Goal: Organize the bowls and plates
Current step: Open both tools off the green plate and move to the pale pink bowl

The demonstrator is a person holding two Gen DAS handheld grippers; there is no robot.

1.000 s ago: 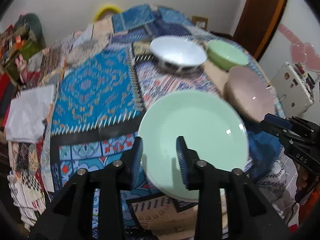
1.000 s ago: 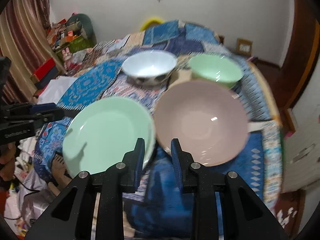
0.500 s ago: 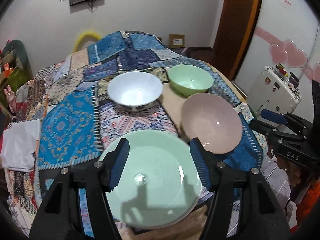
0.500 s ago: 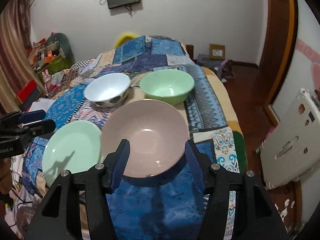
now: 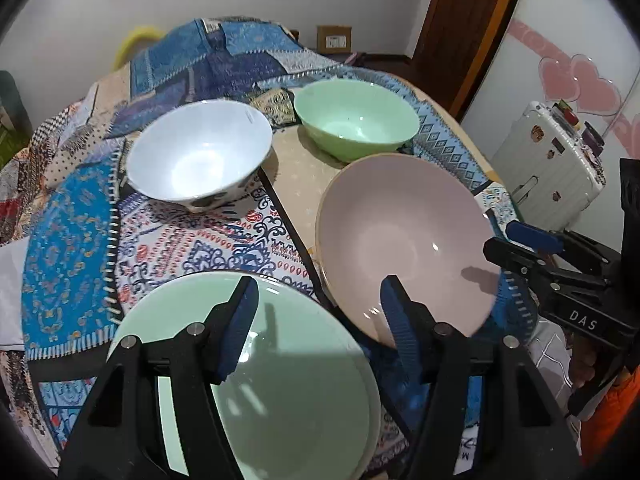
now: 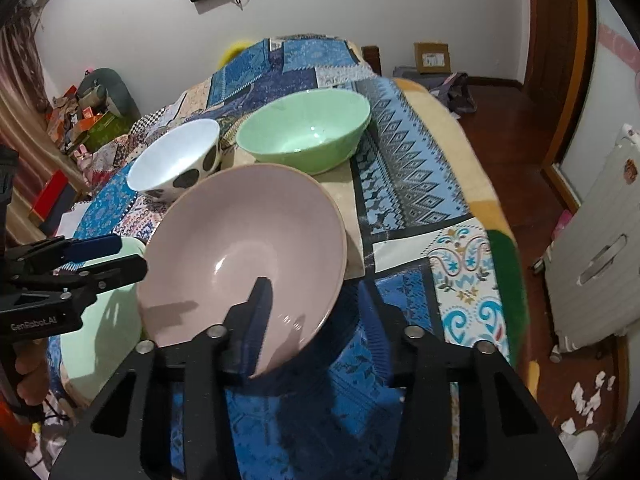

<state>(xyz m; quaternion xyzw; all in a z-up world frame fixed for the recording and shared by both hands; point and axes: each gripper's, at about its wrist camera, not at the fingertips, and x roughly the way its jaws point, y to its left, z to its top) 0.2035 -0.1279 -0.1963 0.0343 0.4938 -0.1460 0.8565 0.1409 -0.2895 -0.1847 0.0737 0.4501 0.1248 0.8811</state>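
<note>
Four pieces of crockery lie upright on the patchwork bedspread. Pale green plate [image 5: 288, 380], shallow and glossy, nearest the front edge. Pink plate [image 5: 404, 240], wide and dished, just beside it to the right, rims close. White bowl [image 5: 200, 156] with dark spots outside, and green bowl [image 5: 356, 118], sit side by side farther back, both empty.

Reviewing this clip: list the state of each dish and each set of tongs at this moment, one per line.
Green plate: flat on the quilt, nearest the left tongs, empty.
Pink plate: tilted, empty, near rim between the right tongs' fingers, not gripped.
White bowl: upright, empty.
Green bowl: upright, empty.
Left tongs: open, over the green plate.
Right tongs: open, holding nothing.
</note>
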